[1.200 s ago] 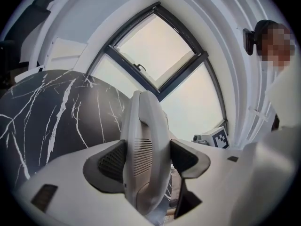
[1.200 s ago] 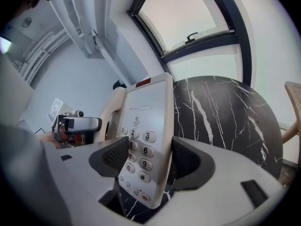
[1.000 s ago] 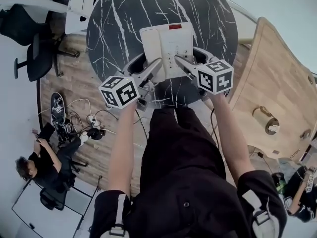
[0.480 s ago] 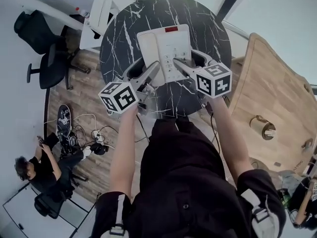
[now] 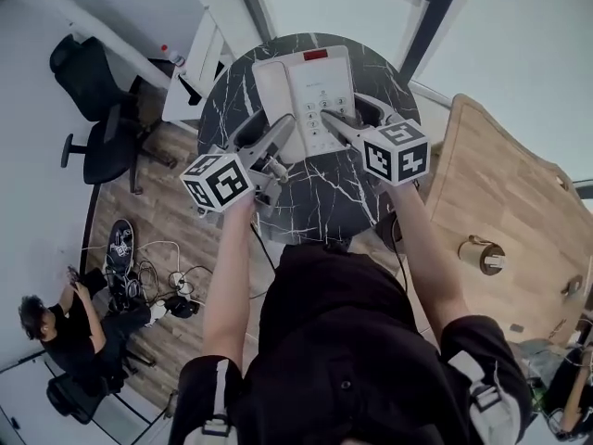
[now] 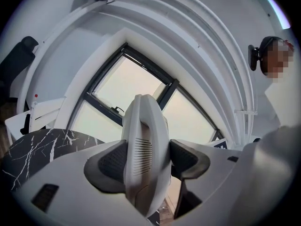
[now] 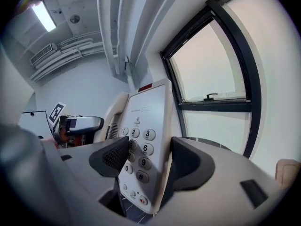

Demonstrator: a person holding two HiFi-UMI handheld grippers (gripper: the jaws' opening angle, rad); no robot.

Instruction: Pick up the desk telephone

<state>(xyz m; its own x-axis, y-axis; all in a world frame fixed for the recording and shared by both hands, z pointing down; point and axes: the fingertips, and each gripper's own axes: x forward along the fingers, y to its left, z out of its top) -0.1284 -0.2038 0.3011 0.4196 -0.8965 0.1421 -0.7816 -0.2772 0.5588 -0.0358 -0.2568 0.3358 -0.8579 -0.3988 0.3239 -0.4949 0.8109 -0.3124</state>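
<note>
The phone (image 5: pixel 310 95) is up off the table (image 5: pixel 320 202), carried between the two claws above the round black top with its thin white marble veins. It is a flat, off-white plastic slab with rounded corners and a narrow red strip (image 5: pixel 315 55) along its far edge. Rows of round grey keys (image 7: pixel 141 147) fill the right half, and the curved handset (image 5: pixel 271 86) lies down the left.

The left claw (image 5: pixel 278 137) has the handset side. In the left gripper view the smooth, rounded shell stands on edge between the jaws, a block of fine slots (image 6: pixel 141 149) facing the camera. The two dark, finely ribbed pads (image 6: pixel 110 161) press on it from either side, set wide apart to take its thickness.

The right claw (image 5: pixel 332 123) bites the keypad side. One dark textured pad (image 7: pixel 115 157) lies across the keys and the other (image 7: pixel 188 164) sits against the underside, with the thin edge of the slab pinched between them. The phone leans tilted there, and a small red button (image 7: pixel 141 200) shows near its lower corner.

Both claws are pale grey, smooth moulded plastic. Beside the marble top stands a wooden table (image 5: pixel 519 184) with a rounded end, over a plank floor (image 5: pixel 176 239).
</note>
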